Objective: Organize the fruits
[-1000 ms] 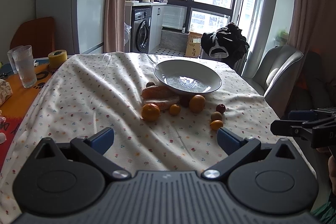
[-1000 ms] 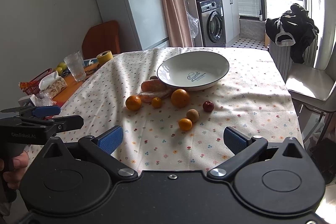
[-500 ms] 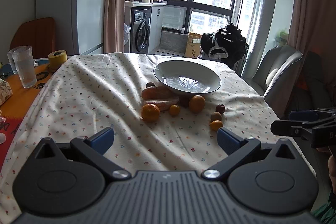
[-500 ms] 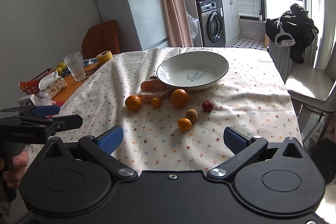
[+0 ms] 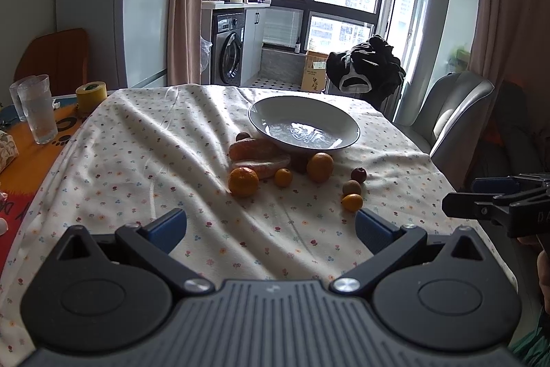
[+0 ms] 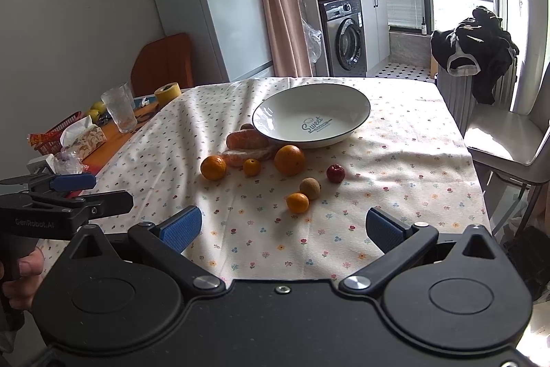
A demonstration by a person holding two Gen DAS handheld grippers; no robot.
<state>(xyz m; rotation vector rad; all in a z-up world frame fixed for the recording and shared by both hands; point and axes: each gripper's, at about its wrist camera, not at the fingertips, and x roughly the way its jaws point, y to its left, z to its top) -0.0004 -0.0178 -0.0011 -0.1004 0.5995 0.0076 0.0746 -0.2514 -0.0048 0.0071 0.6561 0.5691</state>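
I hold both tongs wide open and empty above the near edge of the desk [image 6: 395,140]. The fruits lie ahead, just in front of the bowl [image 6: 311,114]. The small orange [image 6: 297,202] is nearest, straight before my right tongs [image 6: 281,227]; my left tongs [image 5: 271,225] are farther to its side

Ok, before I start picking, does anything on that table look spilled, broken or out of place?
Nothing spilled or broken. The bowl sits tilted, its near-left rim propped on the elongated orange pieces beneath it. The tablecloth is rumpled, and fruit lies loose around it.
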